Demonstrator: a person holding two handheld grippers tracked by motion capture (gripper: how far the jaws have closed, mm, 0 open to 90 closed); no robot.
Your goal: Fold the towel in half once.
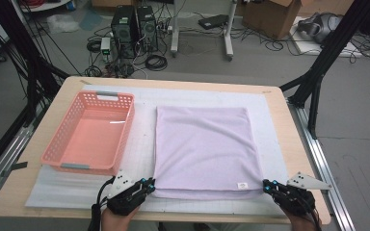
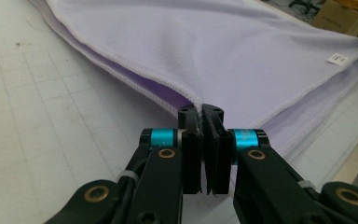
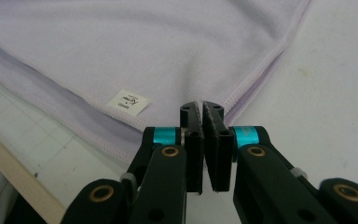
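A lilac towel (image 1: 204, 144), folded into layers, lies flat on the white mat in the middle of the table. Its small white label (image 1: 242, 185) sits near the front right corner. My left gripper (image 1: 150, 183) is at the towel's front left corner. In the left gripper view the hem of the towel (image 2: 214, 46) runs straight into my left gripper (image 2: 201, 109), which is shut on the upper layer's corner. My right gripper (image 1: 266, 184) is at the front right corner. In the right gripper view my right gripper (image 3: 202, 107) is shut on the corner of the towel (image 3: 144, 46), just right of the label (image 3: 127, 102).
A pink plastic basket (image 1: 125, 126) stands empty to the left of the towel. The white gridded mat (image 1: 77, 192) covers most of the wooden table (image 1: 298, 154), whose front edge lies just behind both hands. Computers, cables and boxes are on the floor beyond.
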